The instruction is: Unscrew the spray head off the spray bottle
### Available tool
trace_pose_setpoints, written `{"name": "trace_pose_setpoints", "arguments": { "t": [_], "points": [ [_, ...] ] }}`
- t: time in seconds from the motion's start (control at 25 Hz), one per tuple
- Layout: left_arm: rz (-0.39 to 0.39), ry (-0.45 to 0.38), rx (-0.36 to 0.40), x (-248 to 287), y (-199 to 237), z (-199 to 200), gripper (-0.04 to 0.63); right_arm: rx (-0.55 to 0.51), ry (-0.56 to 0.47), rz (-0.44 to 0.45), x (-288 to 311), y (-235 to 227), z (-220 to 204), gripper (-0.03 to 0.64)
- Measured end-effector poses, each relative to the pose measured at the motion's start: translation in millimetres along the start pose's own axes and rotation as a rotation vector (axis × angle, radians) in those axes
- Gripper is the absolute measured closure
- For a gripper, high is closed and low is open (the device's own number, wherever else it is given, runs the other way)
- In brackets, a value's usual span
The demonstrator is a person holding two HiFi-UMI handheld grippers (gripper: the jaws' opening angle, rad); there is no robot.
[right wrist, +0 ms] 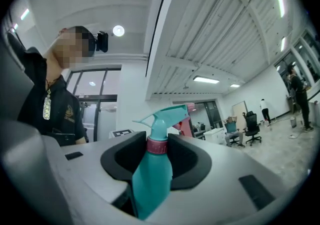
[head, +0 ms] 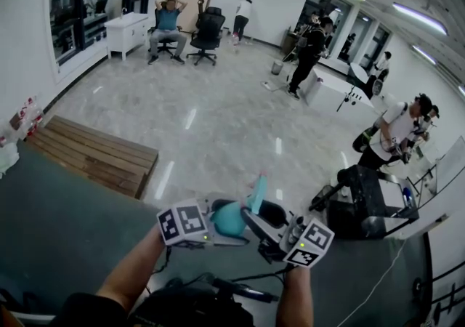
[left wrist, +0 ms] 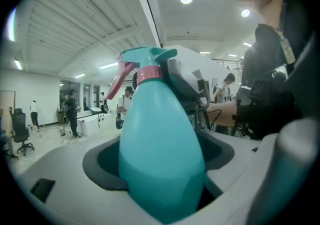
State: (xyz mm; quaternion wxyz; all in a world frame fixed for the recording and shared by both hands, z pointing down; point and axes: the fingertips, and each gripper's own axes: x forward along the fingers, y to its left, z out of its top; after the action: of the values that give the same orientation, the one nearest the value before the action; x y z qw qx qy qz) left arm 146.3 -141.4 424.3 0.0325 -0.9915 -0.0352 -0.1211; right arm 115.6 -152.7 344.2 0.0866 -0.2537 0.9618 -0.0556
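A teal spray bottle (head: 231, 221) is held up in the air between my two grippers, above the dark table edge. Its teal spray head (head: 256, 195) points up and away from me. My left gripper (head: 216, 229) is shut on the bottle's wide body (left wrist: 161, 154), which fills the space between the jaws. In the left gripper view the pink collar (left wrist: 150, 74) and pink trigger (left wrist: 115, 86) stand above that body. My right gripper (head: 266, 235) comes in from the other side. Its dark pads (right wrist: 190, 161) close on the pink collar (right wrist: 158, 146), just under the spray head (right wrist: 162, 116).
A dark table (head: 65, 238) lies below my arms, with cables near my body. A wooden pallet (head: 94, 155) sits on the floor to the left. Black equipment (head: 363, 198) stands to the right. Several people and office chairs (head: 207, 31) are farther off.
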Motion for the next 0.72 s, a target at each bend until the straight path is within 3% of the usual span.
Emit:
{"name": "trace_pose_setpoints", "arguments": {
  "t": [0.16,0.24,0.52,0.72],
  "points": [
    [-0.073,-0.034,-0.005,-1.2,-14.6,7.2,0.172,0.031,-0.019,0.101,-4.7,10.0,4.1,0.476],
    [-0.068,-0.052,-0.018,-3.4,-14.5,9.3,0.173,0.035,-0.025,0.092,-1.1,10.2,5.5,0.474],
    [0.126,-0.074,-0.076,-10.5,23.3,1.2,0.173,0.007,-0.050,-0.075,3.5,-5.8,7.3,0.453],
    [0.256,-0.054,-0.088,-5.1,40.6,-4.9,0.172,-0.068,0.040,-0.230,1.3,-16.2,-3.8,0.453]
  ]
}}
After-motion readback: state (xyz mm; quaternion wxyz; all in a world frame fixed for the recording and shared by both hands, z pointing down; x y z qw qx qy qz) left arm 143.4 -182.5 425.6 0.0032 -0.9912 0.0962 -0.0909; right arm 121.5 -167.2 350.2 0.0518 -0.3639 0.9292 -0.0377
